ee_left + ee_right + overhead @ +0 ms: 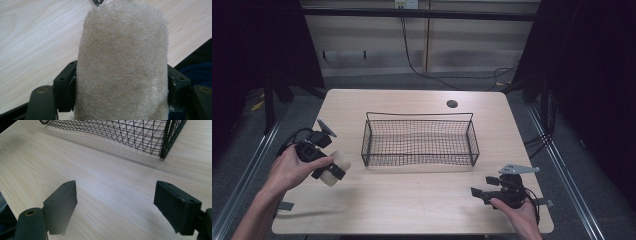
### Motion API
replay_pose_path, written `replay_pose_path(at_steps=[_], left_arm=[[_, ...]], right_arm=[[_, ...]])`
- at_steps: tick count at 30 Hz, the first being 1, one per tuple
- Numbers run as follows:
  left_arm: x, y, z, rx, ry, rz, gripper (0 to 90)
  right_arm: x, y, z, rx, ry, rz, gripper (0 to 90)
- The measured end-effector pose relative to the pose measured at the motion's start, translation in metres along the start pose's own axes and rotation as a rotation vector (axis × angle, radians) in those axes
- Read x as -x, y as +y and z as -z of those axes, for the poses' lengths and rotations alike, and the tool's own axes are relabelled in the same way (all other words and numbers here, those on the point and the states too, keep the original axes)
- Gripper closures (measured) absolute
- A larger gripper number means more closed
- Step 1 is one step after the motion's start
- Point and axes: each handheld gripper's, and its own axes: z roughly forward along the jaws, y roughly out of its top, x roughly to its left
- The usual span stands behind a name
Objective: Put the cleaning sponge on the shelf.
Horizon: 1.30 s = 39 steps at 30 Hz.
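My left gripper [333, 169] is shut on a cream fuzzy roll [337, 166], held just above the table left of the black wire basket [419, 141]. Up close in the left gripper view, the roll [122, 65] is a pale fibrous cylinder clamped between the two black jaws. My right gripper [478, 194] rests low near the table's front right, open, nothing between its fingers [62, 205]. Its own view looks across bare wood toward the basket's corner [165, 142].
The wooden table [422, 200] has a round cable hole [452, 104] behind the basket. The basket holds nothing. Dark floor and metal rails flank the table; cables hang down the back wall.
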Motion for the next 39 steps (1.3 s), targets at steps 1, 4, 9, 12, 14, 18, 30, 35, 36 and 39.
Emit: replay_pose_path(at_steps=[1,4,9,12,14,18,30,35,36,39], left_arm=[[0.001,0.002,0.004,0.005,-0.001,-0.005,27.8],[0.002,0.005,0.008,0.008,-0.026,-0.008,27.8],[0.001,0.009,0.015,0.015,-0.046,-0.013,27.9],[0.002,0.012,0.023,0.025,-0.047,-0.012,27.8],[0.002,0.012,0.025,0.03,-0.046,-0.006,27.9],[0.002,0.017,0.036,0.037,-0.068,-0.01,27.8],[0.006,0.035,0.046,0.014,-0.107,-0.055,27.8],[0.008,0.046,0.052,0.025,-0.118,-0.047,27.8],[0.008,0.046,0.052,0.025,-0.118,-0.047,27.8],[0.01,0.052,0.052,0.052,-0.125,-0.008,27.8]], right_arm=[[0.0,0.0,0.0,-0.002,-0.001,-0.005,18.5],[0.0,0.0,0.0,0.0,0.0,0.003,18.4],[0.0,0.0,0.0,-0.001,0.001,0.002,18.4],[0.001,0.0,0.0,-0.001,0.001,0.002,18.4],[0.001,0.0,0.0,-0.004,0.0,-0.001,18.3],[0.001,0.0,0.0,-0.003,0.001,0.0,18.2],[0.001,0.0,0.0,-0.003,0.002,0.0,18.2],[0.001,0.0,0.0,-0.004,0.003,-0.002,18.1],[0.001,0.0,0.0,-0.004,0.003,-0.002,18.1],[0.001,0.0,0.0,-0.002,0.004,-0.002,18.1]])
